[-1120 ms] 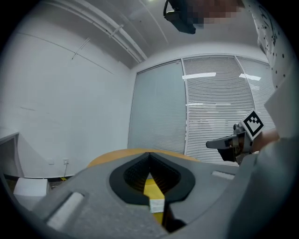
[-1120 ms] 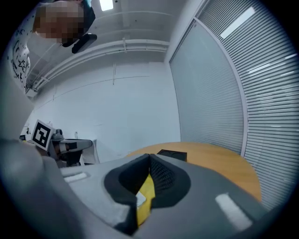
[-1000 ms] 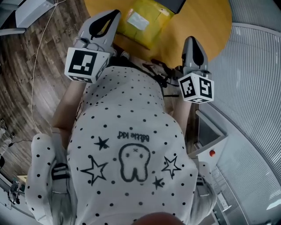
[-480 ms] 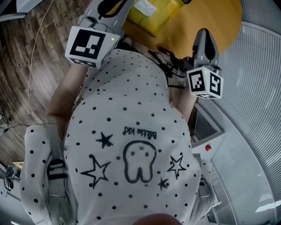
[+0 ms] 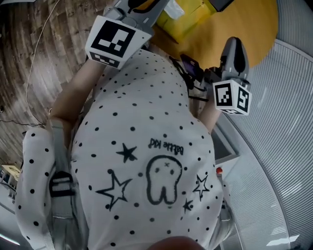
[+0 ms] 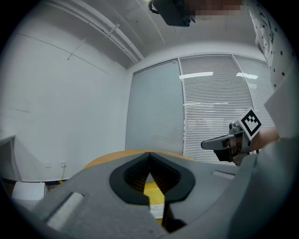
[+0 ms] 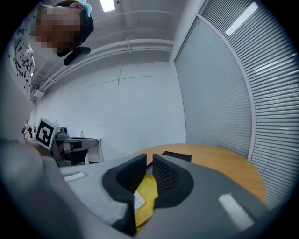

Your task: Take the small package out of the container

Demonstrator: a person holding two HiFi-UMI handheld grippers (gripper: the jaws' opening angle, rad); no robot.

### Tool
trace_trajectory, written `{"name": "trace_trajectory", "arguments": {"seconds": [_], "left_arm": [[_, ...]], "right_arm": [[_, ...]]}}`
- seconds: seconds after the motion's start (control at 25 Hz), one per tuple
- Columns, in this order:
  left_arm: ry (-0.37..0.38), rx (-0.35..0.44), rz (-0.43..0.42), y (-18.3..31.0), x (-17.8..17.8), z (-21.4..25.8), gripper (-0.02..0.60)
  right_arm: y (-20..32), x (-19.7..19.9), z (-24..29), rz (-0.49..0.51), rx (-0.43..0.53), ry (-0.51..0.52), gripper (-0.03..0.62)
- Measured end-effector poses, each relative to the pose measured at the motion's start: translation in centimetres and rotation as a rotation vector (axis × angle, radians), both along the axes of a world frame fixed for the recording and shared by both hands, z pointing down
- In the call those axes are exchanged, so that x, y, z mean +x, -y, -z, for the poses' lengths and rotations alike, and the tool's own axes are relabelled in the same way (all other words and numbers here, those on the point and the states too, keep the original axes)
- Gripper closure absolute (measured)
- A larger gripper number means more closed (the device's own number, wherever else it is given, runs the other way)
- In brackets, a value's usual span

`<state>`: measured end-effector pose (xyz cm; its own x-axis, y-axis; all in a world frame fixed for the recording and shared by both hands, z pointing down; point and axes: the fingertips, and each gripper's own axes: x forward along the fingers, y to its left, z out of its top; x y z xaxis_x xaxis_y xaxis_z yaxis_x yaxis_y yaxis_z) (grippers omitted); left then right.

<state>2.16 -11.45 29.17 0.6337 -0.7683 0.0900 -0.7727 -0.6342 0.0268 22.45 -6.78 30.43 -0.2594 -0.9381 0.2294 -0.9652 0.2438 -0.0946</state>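
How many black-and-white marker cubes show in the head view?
2. One marker cube sits on the left gripper at upper left. The other rides the right gripper at right, whose jaws have just been opening with nothing between them. None looks hidden.

The package (image 5: 190, 24) lies on the bench (image 5: 244, 29), close to the near edge and toward the left side. A label (image 5: 173, 10) sits on its top face, at its left end. Just behind the package, farther in and to the right, lies a flat slab (image 5: 222, 4); whether the two touch cannot be told. The person (image 5: 146, 146) stands at the near edge. The floor (image 5: 44, 39), with a cable (image 5: 34, 73) on it, lies left of the bench, and a slatted wall (image 5: 288, 122) curves round its right side.
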Motion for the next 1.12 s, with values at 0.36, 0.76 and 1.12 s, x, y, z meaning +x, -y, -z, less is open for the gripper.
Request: {"name": "trace_trajectory", "arguments": {"seconds": [0.36,0.76,1.12], "left_arm": [[-0.001,0.014,0.013,0.8,0.5,-0.1,0.572],[-0.012,0.018,0.014,1.7,1.0,0.0,0.572],[-0.012,0.018,0.022,1.3,0.2,-0.7,0.572]], "right_arm": [[0.9,0.0,-0.5,0.018,0.003,0.002,0.545],[1.5,0.2,-0.5,0.031,-0.006,-0.013,0.525],[1.8,-0.7,-0.8,0.055,-0.004,-0.034,0.505]]}}
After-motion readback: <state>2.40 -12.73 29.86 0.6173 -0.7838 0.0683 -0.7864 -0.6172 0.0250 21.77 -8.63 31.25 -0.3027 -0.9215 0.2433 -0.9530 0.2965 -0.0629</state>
